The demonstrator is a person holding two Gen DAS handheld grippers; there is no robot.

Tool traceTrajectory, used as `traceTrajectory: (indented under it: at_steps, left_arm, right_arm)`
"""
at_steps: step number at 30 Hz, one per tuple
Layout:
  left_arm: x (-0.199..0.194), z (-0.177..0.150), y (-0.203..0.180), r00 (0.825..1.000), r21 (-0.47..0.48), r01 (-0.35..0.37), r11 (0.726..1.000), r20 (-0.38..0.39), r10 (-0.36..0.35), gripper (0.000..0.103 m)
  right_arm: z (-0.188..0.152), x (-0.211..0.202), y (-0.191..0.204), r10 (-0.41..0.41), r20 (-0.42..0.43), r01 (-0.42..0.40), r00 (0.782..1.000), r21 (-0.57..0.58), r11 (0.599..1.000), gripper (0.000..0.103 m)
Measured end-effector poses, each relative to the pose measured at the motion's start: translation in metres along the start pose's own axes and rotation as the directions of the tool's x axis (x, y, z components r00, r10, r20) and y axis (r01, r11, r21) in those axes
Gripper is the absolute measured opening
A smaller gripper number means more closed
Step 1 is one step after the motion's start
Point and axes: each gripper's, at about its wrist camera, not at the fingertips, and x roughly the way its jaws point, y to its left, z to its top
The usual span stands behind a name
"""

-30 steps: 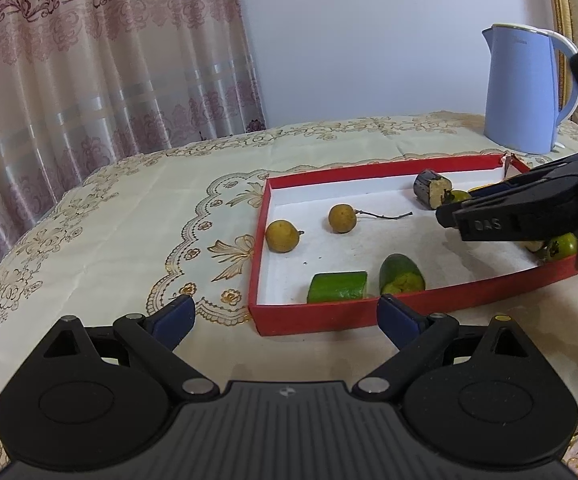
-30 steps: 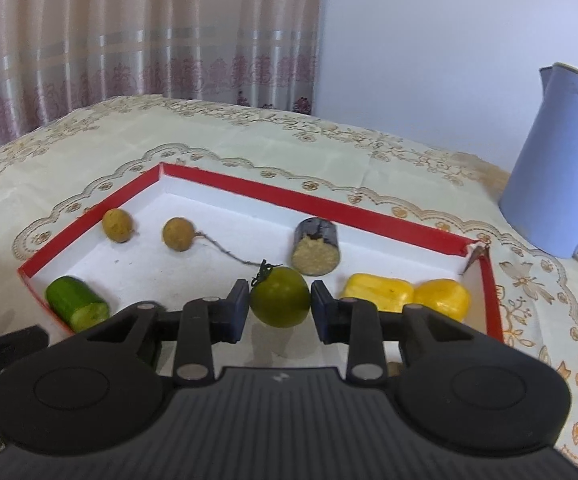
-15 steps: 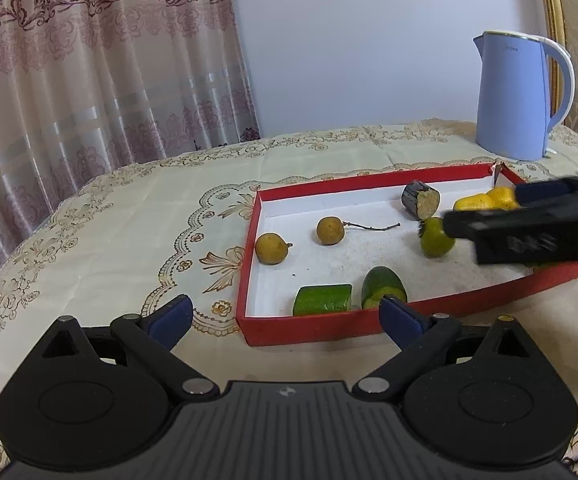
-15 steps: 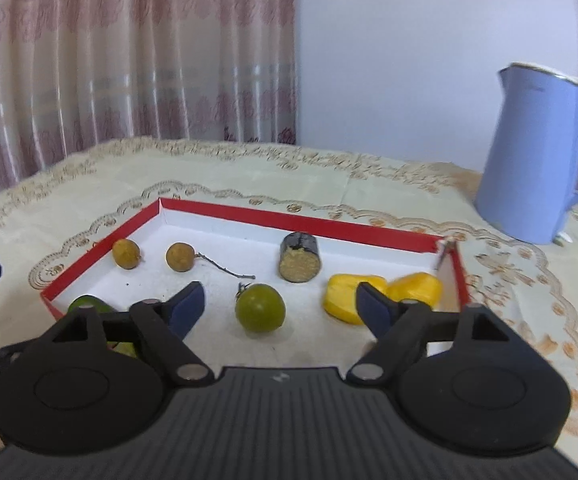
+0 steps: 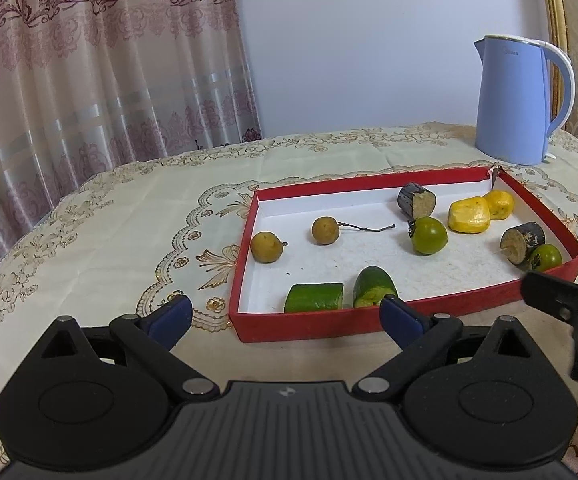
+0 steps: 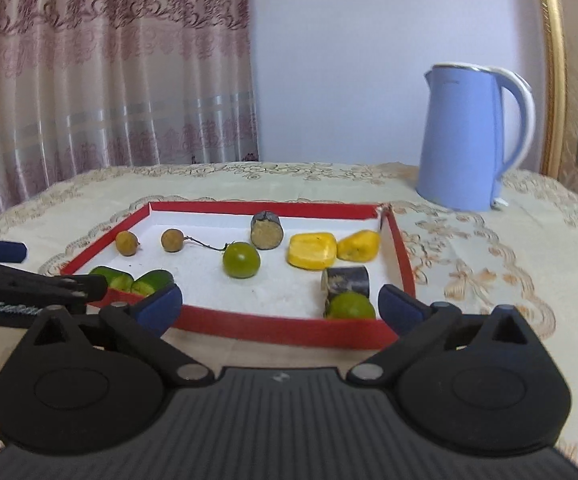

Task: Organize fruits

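A red-walled tray with a white floor holds the fruit. In it lie two brown longans, two cucumber pieces, a green orange, two yellow pieces, two dark stubs and a second green fruit. My left gripper is open and empty before the tray's near wall. My right gripper is open and empty, just short of the tray's near wall.
A blue electric kettle stands on the patterned tablecloth behind the tray's right end. A pink curtain hangs at the back left. A gold frame edge runs up the right side.
My right gripper has opened, let go of the green orange in the tray and pulled back out over the near wall. My left gripper has stayed open and drawn back slightly.
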Motion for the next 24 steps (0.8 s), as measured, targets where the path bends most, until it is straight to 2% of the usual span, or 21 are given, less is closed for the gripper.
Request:
traceTrajectory:
  at_steps: [9,17,24]
  left_arm:
    - [0.001,-0.004,0.0,1.0,-0.013,0.01,1.0,-0.002,-0.01,0.101]
    - [0.008,-0.005,0.001,1.0,-0.03,0.016,0.999,-0.006,-0.016,0.101]
    - [0.011,-0.005,-0.001,1.0,-0.025,0.021,0.999,-0.015,-0.021,0.101]
  right_arm:
    - [-0.011,-0.012,-0.003,-0.037,0.014,0.038,0.999,-0.069,0.997,0.103]
    - [-0.019,-0.007,-0.002,-0.023,-0.036,0.019,0.999,-0.089,0.996,0.103]
    - [-0.019,-0.006,0.011,-0.056,-0.037,0.051,0.998,-0.142,0.989,0.103]
